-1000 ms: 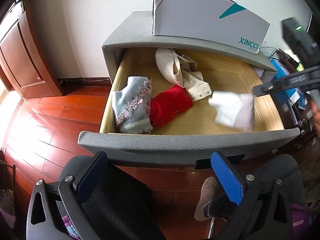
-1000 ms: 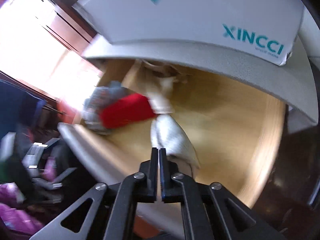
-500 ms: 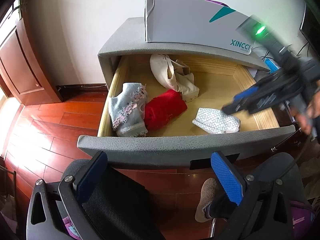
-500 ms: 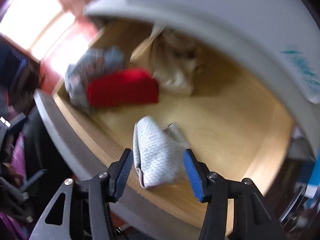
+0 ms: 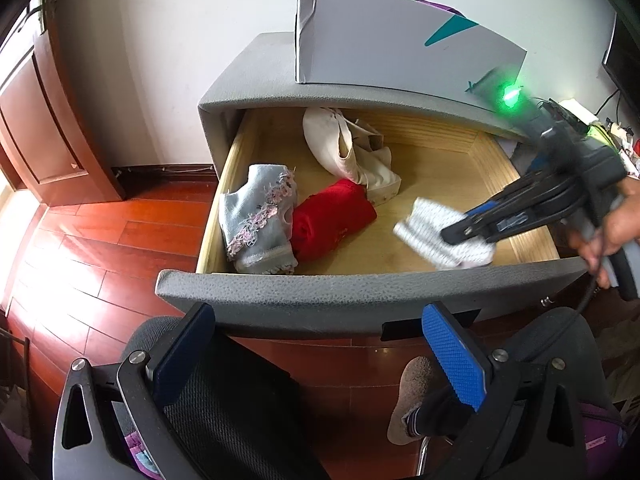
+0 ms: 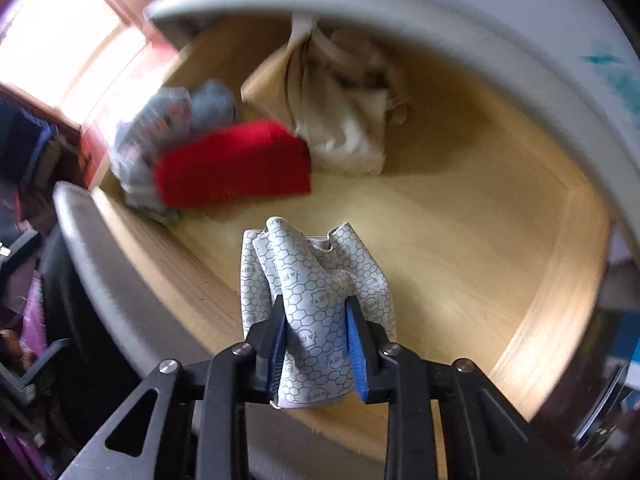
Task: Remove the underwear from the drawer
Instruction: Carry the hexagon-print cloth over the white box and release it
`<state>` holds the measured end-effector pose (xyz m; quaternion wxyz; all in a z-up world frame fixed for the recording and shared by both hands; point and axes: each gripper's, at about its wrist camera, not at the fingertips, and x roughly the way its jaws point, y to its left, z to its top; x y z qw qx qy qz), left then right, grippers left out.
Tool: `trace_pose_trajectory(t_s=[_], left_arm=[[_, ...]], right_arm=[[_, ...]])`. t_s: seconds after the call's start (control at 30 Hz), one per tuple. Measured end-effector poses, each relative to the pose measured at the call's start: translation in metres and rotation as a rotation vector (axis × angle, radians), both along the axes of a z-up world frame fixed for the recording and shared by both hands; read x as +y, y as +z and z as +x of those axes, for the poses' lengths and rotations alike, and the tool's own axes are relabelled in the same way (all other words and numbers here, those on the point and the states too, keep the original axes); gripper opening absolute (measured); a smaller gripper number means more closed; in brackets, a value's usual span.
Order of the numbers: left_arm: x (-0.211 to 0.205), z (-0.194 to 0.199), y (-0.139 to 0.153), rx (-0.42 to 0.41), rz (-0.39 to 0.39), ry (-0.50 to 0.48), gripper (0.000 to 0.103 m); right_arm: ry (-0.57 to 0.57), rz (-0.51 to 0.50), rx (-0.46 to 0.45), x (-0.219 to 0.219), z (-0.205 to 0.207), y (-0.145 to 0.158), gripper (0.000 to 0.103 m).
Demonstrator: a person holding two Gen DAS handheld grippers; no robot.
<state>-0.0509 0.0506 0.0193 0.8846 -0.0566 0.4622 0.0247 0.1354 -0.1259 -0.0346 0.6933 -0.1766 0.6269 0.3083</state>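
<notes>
Wooden drawer point(image 5: 460, 152) holds 4 garments; right gripper point(image 6: 316, 332) is closing on the white patterned underwear point(image 6: 316, 300) (pads pressing it), left gripper point(image 5: 320, 352) spread apart.

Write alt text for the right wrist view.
The right tool is closing its jaws on a white hexagon-patterned underwear piece that stands bunched between them near the front of an open wooden drawer. Behind it lie a red folded garment, a grey-blue one and a cream one, all blurred.
</notes>
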Motion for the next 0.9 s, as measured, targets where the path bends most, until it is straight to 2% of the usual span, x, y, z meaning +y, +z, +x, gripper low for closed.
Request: trace_pose_trajectory(t_s=[0.17, 0.3, 0.4, 0.47, 0.53, 0.67, 0.9], left_arm=[[-0.004, -0.002, 0.001, -0.008, 0.014, -0.013, 0.103], [-0.005, -0.003, 0.001, -0.003, 0.008, -0.015, 0.103], [-0.005, -0.004, 0.004, -0.016, 0.006, -0.015, 0.103], [-0.006, -0.004, 0.006, -0.03, 0.011, -0.021, 0.103], [-0.008, -0.006, 0.008, -0.04, 0.016, -0.027, 0.103], [-0.007, -0.005, 0.007, -0.032, 0.0, -0.028, 0.103], [0.005, -0.001, 0.001, -0.007, -0.039, 0.013, 0.103]], right_arm=[[-0.102, 0.25, -0.046, -0.036, -0.015, 0.085, 0.027], [-0.129, 0.438, -0.144, -0.049, -0.009, 0.18, 0.027], [-0.144, 0.504, -0.223, -0.053, 0.013, 0.236, 0.027], [-0.163, 0.502, -0.285, -0.051, 0.035, 0.262, 0.027], [-0.19, 0.479, -0.314, -0.043, 0.063, 0.27, 0.027], [-0.241, 0.368, -0.362, -0.021, 0.112, 0.255, 0.027], [-0.223, 0.105, -0.409, 0.022, 0.153, 0.181, 0.028]])
